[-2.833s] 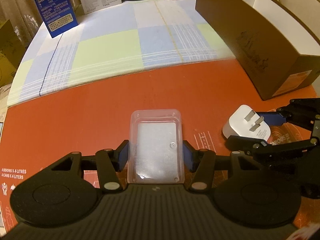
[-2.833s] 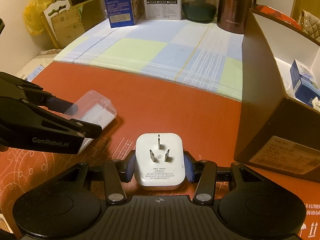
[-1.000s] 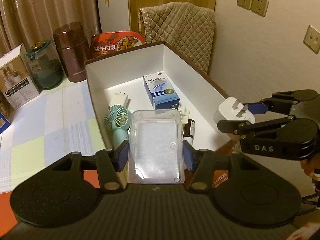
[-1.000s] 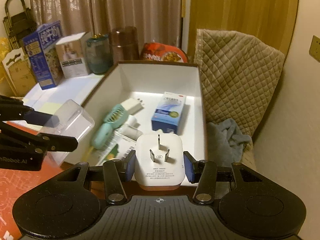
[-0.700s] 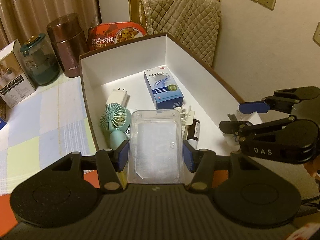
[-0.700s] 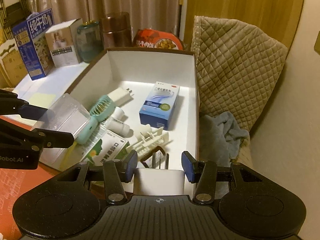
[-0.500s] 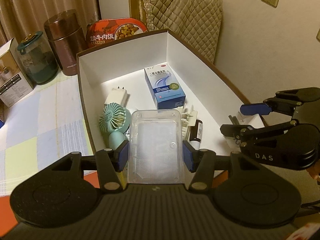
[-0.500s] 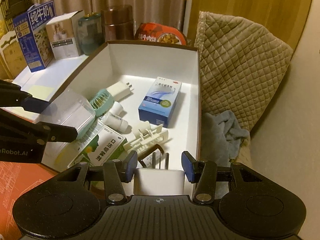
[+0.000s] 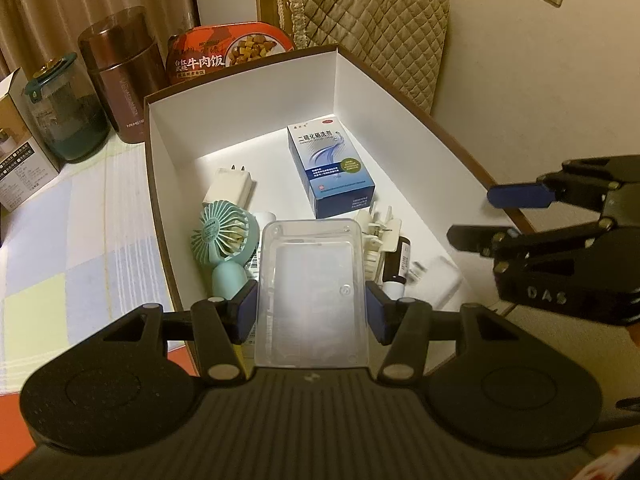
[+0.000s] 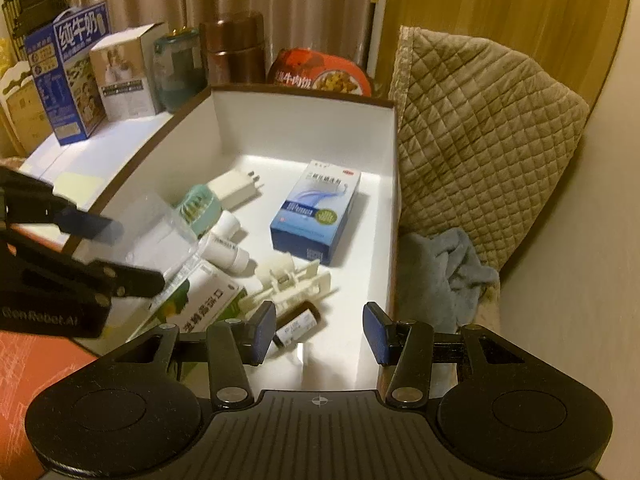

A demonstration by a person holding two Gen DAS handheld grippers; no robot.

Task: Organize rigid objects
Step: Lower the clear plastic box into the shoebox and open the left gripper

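**Q:** While both hands hover over the white-lined brown cardboard box, which one has something to let go?

**A:** Only the left gripper: its fingers clamp the clear rectangular plastic case by its long sides, long axis pointing away, above the mint handheld fan. The right gripper has its fingers apart and empty; the white plug adapter lies in the box.
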